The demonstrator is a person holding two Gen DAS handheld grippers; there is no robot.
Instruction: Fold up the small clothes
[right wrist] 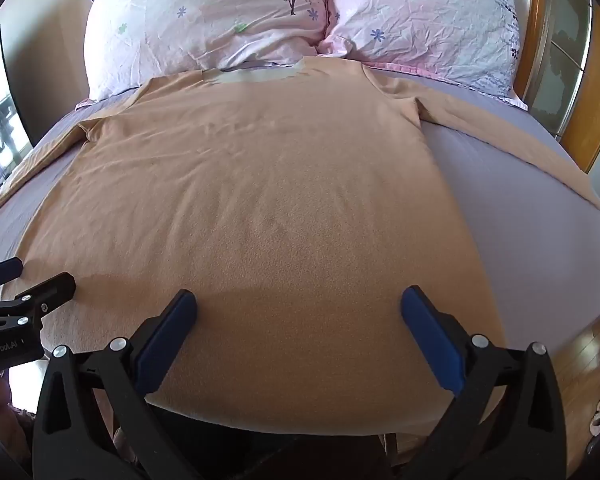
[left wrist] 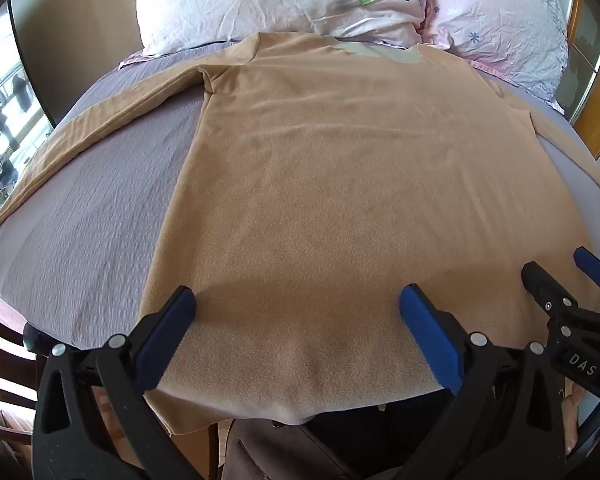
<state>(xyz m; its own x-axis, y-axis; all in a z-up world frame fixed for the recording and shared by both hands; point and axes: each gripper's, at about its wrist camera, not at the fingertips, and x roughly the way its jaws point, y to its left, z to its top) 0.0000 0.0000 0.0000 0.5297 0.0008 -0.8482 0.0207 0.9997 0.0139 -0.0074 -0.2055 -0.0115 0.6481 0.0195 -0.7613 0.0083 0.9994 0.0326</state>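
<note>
A tan long-sleeved shirt (left wrist: 340,184) lies flat on the bed, collar toward the pillows, sleeves spread to both sides; it also shows in the right wrist view (right wrist: 260,208). Its hem hangs a little over the bed's near edge. My left gripper (left wrist: 298,300) is open and empty, just above the hem on the shirt's left part. My right gripper (right wrist: 300,302) is open and empty above the hem on the right part. The right gripper shows at the right edge of the left wrist view (left wrist: 560,276), and the left gripper at the left edge of the right wrist view (right wrist: 36,276).
A lilac bedsheet (left wrist: 92,240) covers the bed. Two pink flowered pillows (right wrist: 220,20) lie at the head. A wooden headboard frame (right wrist: 580,120) stands at the right, a window (left wrist: 4,120) at the left. The wooden floor (right wrist: 580,380) shows at the lower right.
</note>
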